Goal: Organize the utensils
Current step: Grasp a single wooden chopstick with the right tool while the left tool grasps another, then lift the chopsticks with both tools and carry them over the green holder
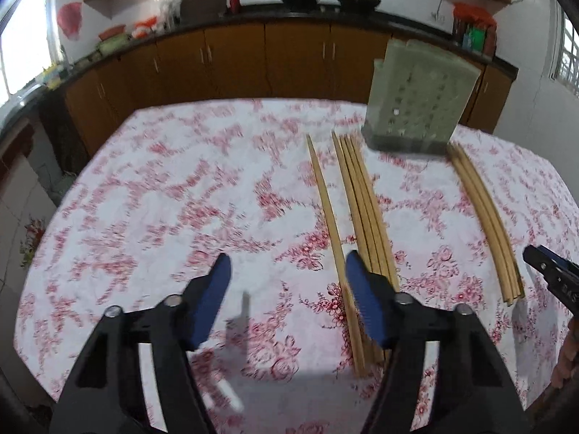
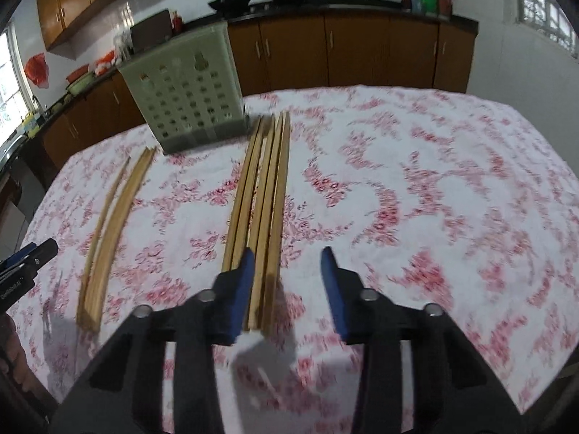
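A green perforated utensil holder [image 1: 416, 101] stands at the far side of a floral tablecloth [image 1: 181, 199]. Just in front of it lie two bundles of wooden chopsticks: a left bundle [image 1: 365, 217] and a right bundle [image 2: 260, 199], well apart. The left gripper [image 1: 287, 271] and right gripper [image 2: 287, 264] hover with jaws apart, clamping nothing. Likely risk: closing off-centre catches only some sticks, scattering the rest or rolling them toward the holder's base.

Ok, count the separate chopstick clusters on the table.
3: a lone chopstick leftmost, a middle bundle beside it, a right bundle apart. Sticks within bundles may be hidden.
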`<state>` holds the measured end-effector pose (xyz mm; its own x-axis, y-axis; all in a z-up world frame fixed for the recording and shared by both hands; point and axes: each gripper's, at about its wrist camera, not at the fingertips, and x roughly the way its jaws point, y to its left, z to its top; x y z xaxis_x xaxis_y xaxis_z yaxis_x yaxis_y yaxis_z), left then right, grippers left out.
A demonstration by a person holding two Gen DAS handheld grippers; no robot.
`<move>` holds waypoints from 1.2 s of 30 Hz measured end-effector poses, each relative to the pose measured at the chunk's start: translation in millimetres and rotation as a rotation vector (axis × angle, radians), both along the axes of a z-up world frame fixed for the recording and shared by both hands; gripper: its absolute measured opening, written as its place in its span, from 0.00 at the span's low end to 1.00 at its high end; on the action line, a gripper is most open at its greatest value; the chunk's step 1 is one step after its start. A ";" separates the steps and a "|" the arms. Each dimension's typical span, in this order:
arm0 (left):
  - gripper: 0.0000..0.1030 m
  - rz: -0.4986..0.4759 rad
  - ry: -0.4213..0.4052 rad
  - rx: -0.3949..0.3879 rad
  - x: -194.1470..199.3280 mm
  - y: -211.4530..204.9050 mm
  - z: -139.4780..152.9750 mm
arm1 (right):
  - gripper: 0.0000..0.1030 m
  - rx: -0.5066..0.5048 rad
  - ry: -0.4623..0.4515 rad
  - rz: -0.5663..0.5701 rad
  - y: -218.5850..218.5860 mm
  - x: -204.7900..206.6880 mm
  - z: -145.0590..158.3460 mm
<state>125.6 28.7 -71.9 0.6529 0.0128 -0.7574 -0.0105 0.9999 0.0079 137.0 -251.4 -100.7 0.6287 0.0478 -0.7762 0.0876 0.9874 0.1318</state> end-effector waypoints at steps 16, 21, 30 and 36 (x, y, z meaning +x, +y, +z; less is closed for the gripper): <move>0.22 -0.079 0.085 -0.107 19.5 -7.7 -21.6 | 0.09 -0.078 0.029 0.016 0.5 14.7 -16.1; 0.22 -0.108 0.090 -0.097 17.3 -16.0 -18.8 | 0.10 -0.075 0.026 0.017 2.0 13.5 -16.1; 0.08 -0.087 0.107 -0.015 37.0 -15.6 -27.2 | 0.08 -0.128 0.018 0.040 -1.6 19.0 -15.5; 0.08 -0.082 0.085 -0.005 54.6 -4.1 -27.5 | 0.08 -0.132 0.007 -0.041 -29.2 32.1 -17.4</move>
